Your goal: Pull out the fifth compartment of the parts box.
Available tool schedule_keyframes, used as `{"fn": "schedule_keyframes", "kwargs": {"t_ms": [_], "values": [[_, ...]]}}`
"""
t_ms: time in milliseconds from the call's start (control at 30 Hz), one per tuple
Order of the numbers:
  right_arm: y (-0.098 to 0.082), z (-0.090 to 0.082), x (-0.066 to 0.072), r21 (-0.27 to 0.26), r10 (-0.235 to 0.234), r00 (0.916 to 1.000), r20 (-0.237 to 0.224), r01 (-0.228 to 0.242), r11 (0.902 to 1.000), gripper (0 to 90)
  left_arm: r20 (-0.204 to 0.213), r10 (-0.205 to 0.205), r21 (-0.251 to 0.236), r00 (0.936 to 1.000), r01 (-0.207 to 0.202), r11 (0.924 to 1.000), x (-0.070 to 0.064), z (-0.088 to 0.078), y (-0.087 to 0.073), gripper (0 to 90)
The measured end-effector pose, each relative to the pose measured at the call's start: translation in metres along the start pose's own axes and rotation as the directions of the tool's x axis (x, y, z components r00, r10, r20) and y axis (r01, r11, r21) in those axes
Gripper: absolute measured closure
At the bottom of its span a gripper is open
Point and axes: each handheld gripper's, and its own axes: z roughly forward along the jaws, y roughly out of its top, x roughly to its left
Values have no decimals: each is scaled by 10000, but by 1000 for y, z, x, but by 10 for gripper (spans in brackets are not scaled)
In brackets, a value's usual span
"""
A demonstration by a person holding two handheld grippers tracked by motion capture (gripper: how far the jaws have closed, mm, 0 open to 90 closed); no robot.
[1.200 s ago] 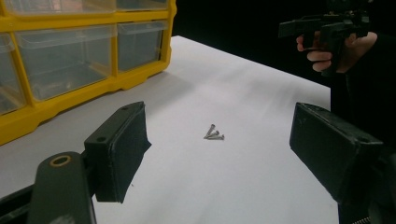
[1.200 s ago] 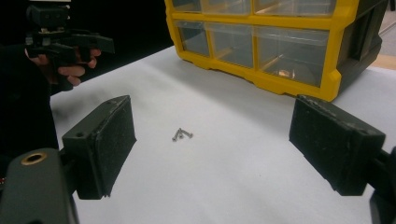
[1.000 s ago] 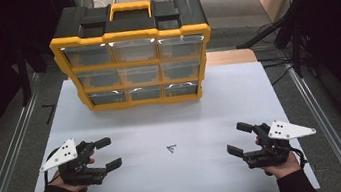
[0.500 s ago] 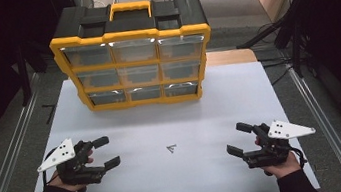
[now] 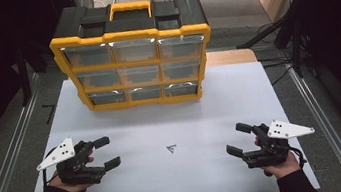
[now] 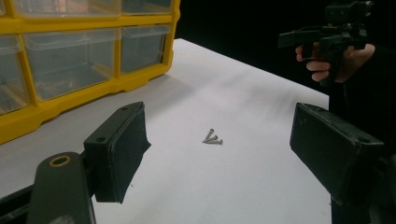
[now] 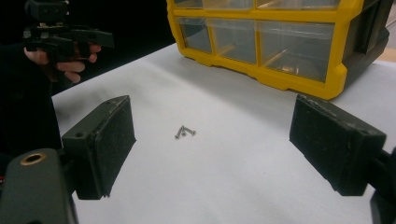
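Between both grippers' wide-spread fingers (image 5: 107,152), well apart from each, lie the screws (image 5: 171,149).

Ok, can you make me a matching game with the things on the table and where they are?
Things:
1. screws
2. drawer box
3. left gripper
4. right gripper

Places or states:
A. far end of the white table, upright, yellow frame
B. near right, open
C. middle of the table, lying in a small bunch
D. near left, open

Pairs: 1-C, 2-A, 3-D, 4-B
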Motion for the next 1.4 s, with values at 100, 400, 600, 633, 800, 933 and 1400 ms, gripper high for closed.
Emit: {"fn": "schedule_keyframes", "kwargs": {"t_ms": [100,400,600,633,800,933,1400], "values": [[0,0,0,69,49,10000,-35,-49,10000,153,-36,403,143,9992,-402,9991,-2,0,1,186],[0,1,1,121,-9,10000,-82,10,9999,153,-89,436,73,9990,-435,9990,-4,2,1,189],[0,0,1,118,1,10000,-34,-1,9999,153,-305,217,237,9993,-209,9995,-3,3,3,190],[0,0,1,145,39,10000,-38,-38,9999,154,-378,243,331,9990,-230,9992,-2,4,3,190],[-1,0,0,89,108,9999,-79,-107,9999,154,-511,414,437,9978,-391,9983,2,6,4,190],[-1,0,-1,78,122,9999,-68,-121,9999,155,-613,341,454,9975,-313,9985,3,8,6,190],[0,0,-1,-18,347,9992,-188,-348,9994,157,-881,301,174,9957,-287,9994,13,11,12,190]]}}
